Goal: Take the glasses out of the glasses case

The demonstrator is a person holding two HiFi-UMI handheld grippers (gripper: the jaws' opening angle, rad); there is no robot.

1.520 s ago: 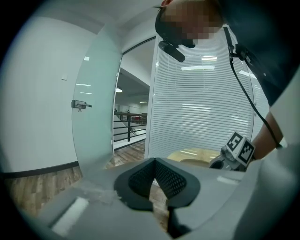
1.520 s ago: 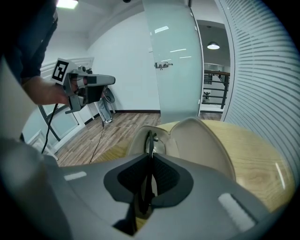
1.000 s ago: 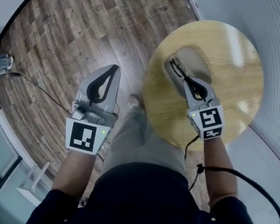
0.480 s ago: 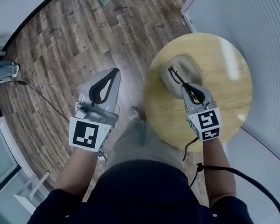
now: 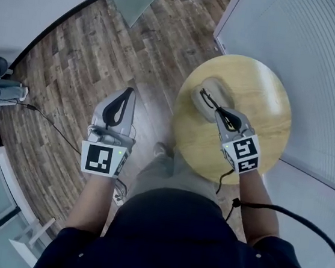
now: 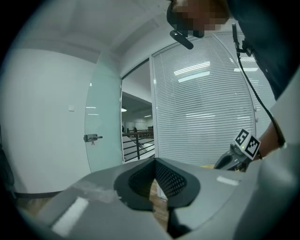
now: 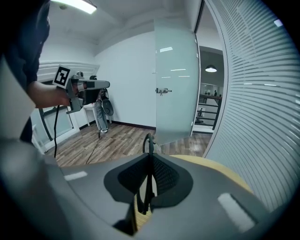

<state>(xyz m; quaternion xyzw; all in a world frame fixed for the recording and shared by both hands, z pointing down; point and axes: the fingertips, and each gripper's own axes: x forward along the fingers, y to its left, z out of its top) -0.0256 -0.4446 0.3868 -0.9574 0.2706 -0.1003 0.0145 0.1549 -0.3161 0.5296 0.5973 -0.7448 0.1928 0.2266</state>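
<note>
The black glasses (image 5: 209,98) are clamped in my right gripper (image 5: 219,111), which is shut on their frame; the frame (image 7: 148,174) stands thin and upright between the jaws. They hang just above the grey glasses case (image 5: 217,87), which lies on the round wooden table (image 5: 266,121). Whether the glasses touch the case I cannot tell. My left gripper (image 5: 128,91) is out over the floor, left of the table, shut with nothing in it (image 6: 153,161).
Slatted blinds (image 5: 320,70) run close behind the table, and a frosted glass door (image 7: 176,79) stands beside them. A cable (image 5: 48,119) trails on the wood floor (image 5: 71,76). The person's shoe (image 5: 164,150) is by the table's near edge.
Both grippers have risen, and the table and case look smaller and farther below. The right gripper has kept its hold on the glasses. The left stays shut.
</note>
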